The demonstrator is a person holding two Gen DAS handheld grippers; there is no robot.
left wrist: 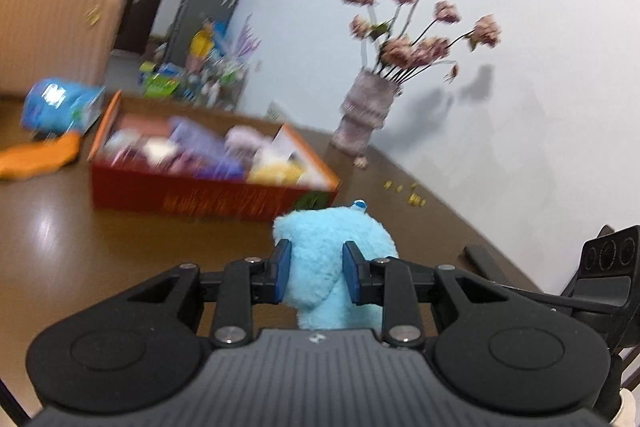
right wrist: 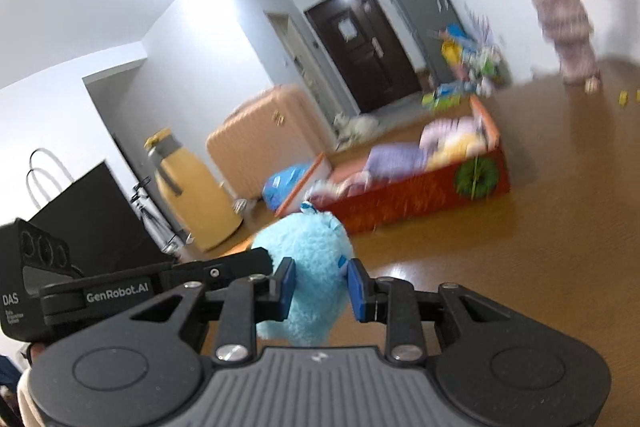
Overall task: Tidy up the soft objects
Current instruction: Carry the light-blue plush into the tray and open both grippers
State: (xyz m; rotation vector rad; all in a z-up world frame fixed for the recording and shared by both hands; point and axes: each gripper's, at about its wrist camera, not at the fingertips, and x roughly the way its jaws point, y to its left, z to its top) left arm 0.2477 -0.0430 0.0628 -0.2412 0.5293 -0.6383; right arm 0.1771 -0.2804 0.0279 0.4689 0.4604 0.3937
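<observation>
a: what do the tools look like?
b: left gripper (left wrist: 316, 273) and right gripper (right wrist: 322, 289) match: black linkage arms, silver screws, blue pads (left wrist: 283, 269), ribbed grey housing behind.
a: markings?
b: white "genrobot.ai" and "das" on the left gripper's side.

Motion blur smears the box's contents (left wrist: 208, 151) (plush shapes, kinds unreadable).

Readable only in the right wrist view, on the black body of the left gripper (right wrist: 256, 259): "GenRobot.AI" in white along its side bar, "DAS" in white on the block beside it, with smaller lines beneath too fine to read. Gold print on the red box (right wrist: 400, 199) front blurred, illegible. Papers on the dark door (right wrist: 360, 43) likewise unreadable.
</observation>
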